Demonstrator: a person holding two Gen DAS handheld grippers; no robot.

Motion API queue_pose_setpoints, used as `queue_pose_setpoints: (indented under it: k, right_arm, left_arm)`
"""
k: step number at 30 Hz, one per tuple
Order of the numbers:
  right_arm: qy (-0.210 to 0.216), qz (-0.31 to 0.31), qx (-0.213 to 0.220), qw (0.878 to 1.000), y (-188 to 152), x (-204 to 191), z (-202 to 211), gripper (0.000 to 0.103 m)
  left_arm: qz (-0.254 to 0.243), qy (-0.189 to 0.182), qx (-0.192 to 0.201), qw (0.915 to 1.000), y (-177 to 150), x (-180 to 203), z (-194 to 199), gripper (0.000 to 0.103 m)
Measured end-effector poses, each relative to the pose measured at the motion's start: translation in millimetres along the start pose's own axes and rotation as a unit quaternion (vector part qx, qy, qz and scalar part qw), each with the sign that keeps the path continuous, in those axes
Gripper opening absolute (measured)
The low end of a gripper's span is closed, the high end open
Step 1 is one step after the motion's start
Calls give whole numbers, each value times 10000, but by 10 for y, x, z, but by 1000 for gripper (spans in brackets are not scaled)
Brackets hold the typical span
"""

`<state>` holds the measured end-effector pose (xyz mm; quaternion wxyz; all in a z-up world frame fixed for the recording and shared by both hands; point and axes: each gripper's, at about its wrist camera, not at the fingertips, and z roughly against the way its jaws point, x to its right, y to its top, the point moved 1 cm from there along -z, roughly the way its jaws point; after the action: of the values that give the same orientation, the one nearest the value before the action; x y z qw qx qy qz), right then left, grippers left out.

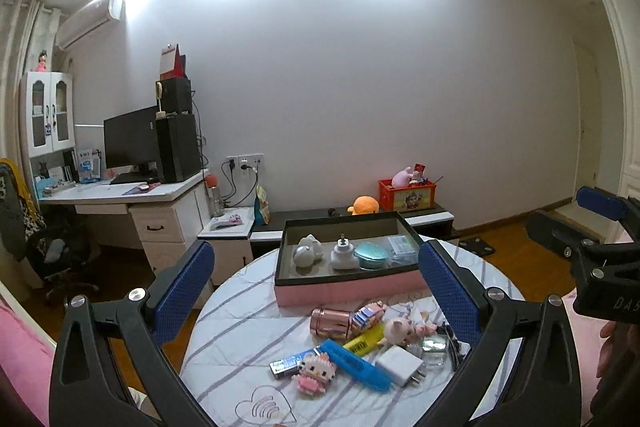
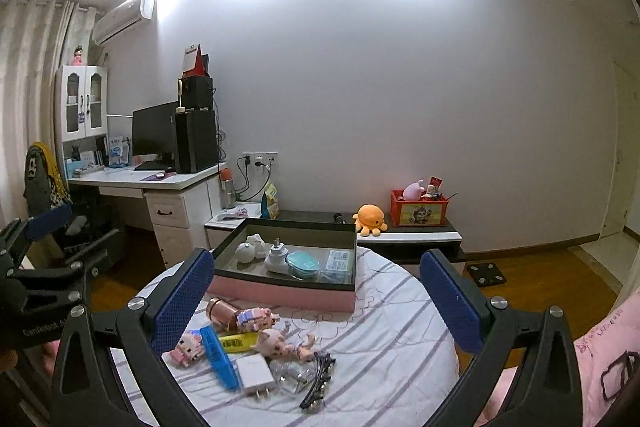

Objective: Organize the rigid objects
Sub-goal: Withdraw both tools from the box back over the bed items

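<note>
A pink box with a dark rim [image 1: 344,294] [image 2: 288,293] sits at the far side of the round table and holds a white figure [image 1: 307,251], a white plug [image 1: 343,254] and a teal case [image 1: 370,255]. In front of it lies a heap of small things: a copper can [image 1: 330,321] [image 2: 221,311], a yellow marker [image 1: 362,341], a blue bar [image 1: 356,364] [image 2: 219,357], a white charger [image 1: 400,364] [image 2: 256,373], a pink block doll [image 1: 314,373] and black hair clips [image 2: 318,381]. My left gripper [image 1: 316,291] and right gripper [image 2: 316,291] hang open above the table, nothing between the fingers.
The table wears a striped white cloth [image 2: 380,347]. Beyond it stand a low dark bench [image 2: 408,239] with an orange plush [image 2: 370,219] and a red crate [image 2: 420,213]. A white desk [image 1: 120,193] with a monitor is at the left. Pink bedding [image 2: 608,359] lies at the right.
</note>
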<state>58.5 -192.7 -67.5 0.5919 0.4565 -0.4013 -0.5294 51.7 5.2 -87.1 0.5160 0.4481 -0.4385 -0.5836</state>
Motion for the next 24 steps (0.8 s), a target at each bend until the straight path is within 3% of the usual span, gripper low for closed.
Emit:
queue_pose_setpoints:
  k: [13, 24]
  right_arm:
    - [-8, 43, -108, 9999, -188, -29, 202, 103]
    - [-89, -28, -615, 9981, -481, 60, -44, 103]
  left_arm:
    - [-124, 51, -217, 9997, -127, -21, 79, 103]
    - [-48, 144, -976, 9951, -518, -215, -245, 103]
